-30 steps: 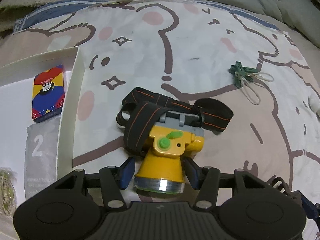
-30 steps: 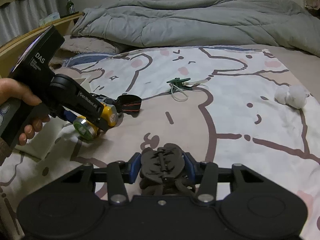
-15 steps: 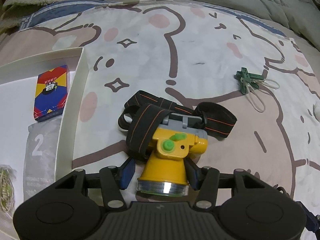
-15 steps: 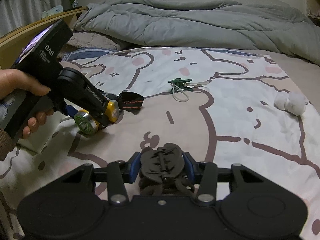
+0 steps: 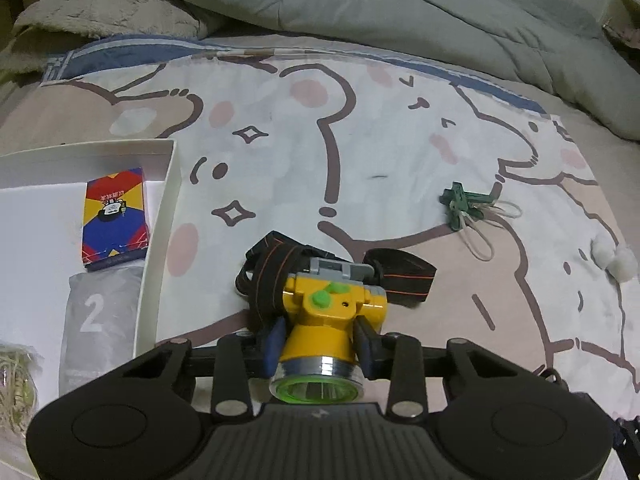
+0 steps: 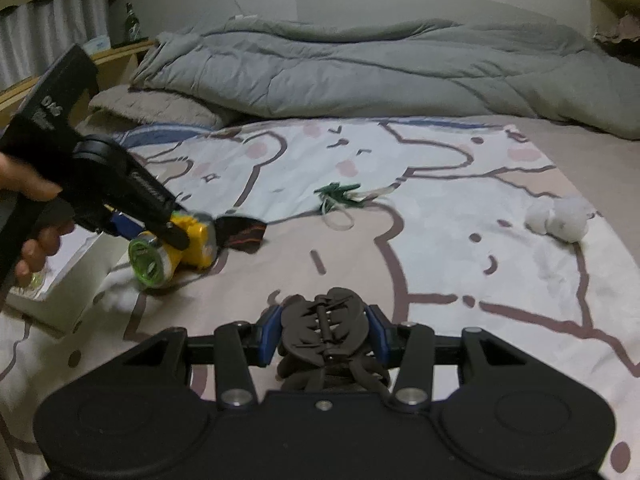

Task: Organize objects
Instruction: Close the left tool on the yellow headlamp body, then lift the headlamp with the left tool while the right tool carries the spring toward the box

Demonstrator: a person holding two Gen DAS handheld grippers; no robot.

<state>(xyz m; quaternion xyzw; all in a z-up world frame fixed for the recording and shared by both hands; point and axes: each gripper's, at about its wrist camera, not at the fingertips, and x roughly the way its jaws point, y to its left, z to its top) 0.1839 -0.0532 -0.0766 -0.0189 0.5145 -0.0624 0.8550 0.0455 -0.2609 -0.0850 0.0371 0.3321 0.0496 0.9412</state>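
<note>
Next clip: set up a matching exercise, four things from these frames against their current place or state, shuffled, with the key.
Things:
1. yellow headlamp with black strap
2. black claw hair clip
3. red-and-blue card box
4. green clothespin with white loops

Places:
A. lying loose on the bear-print sheet
B. inside the white tray
C. clamped in the left gripper, whose jaws have just been closing
D. between the right gripper's pads

Pairs: 1-C, 2-D, 3-B, 4-A
</note>
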